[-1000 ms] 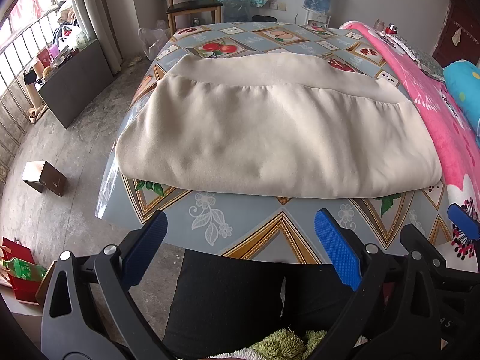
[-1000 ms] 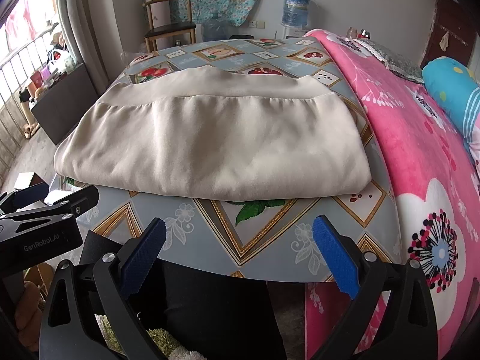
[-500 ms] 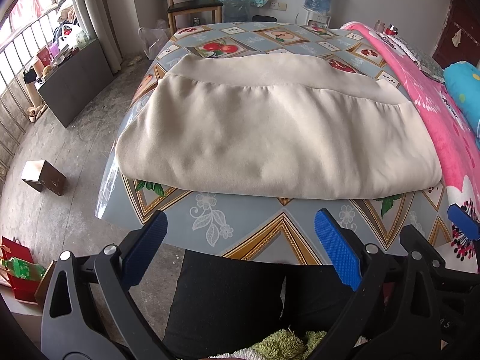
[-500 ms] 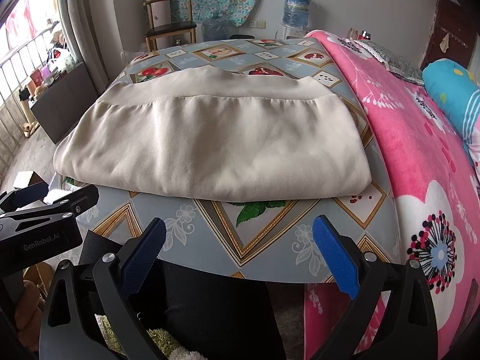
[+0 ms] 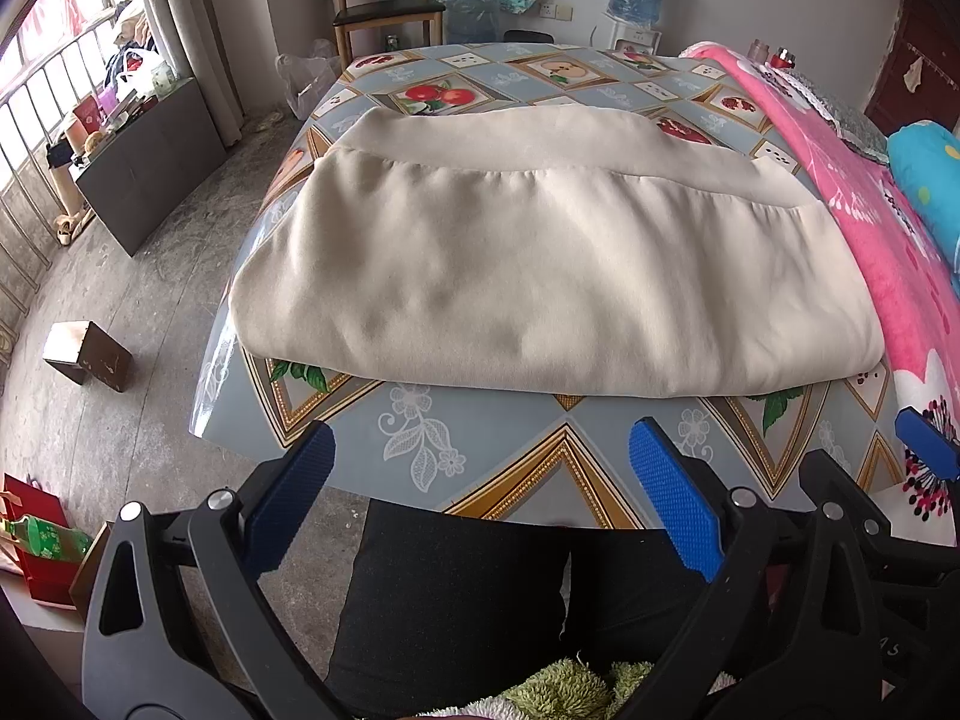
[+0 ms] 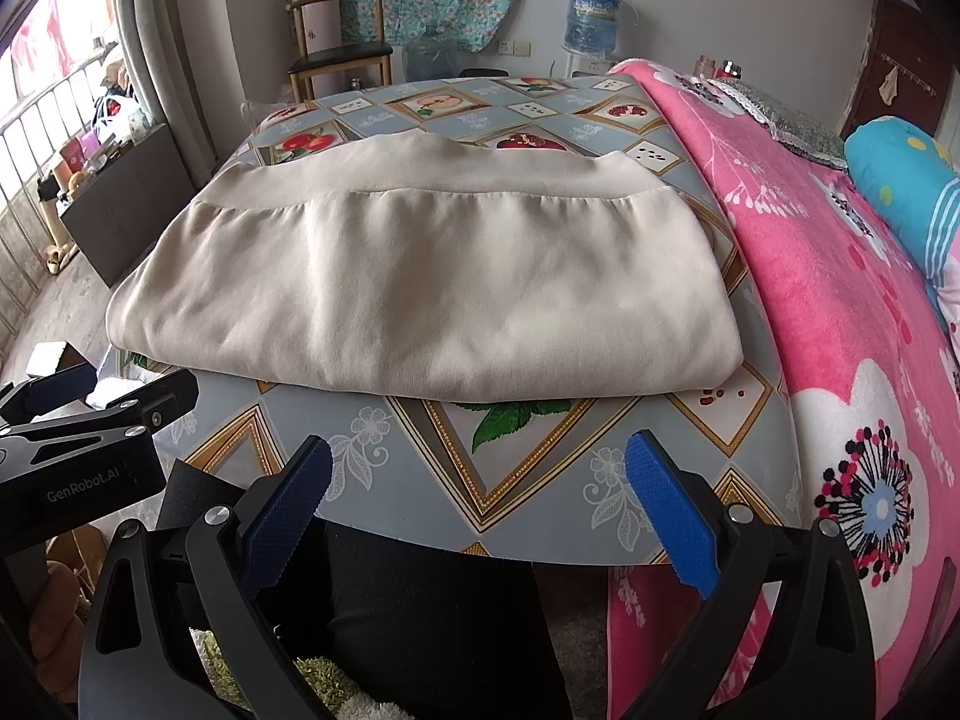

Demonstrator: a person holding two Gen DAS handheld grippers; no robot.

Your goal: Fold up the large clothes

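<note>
Beige folded garment (image 5: 552,276) lies on the table (image 5: 480,444) — well ahead of both hand-held grippers, left (image 5: 480,498) and right (image 6: 477,504), spread wide, empty.

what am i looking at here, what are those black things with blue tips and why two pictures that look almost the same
Those are two hand-held claws, one in each of a person's hands, each carrying a wide-angle camera that looks out along its fingers. One picture comes from the left claw, the other from the right claw, so you see the same scene from slightly different spots. The blue parts are grip pads on the fingers. Both claws are open and hold nothing. Ahead is a table with a fruit-patterned cloth, and on it lies a beige garment, folded flat. To the right is a pink flowered blanket.
</note>
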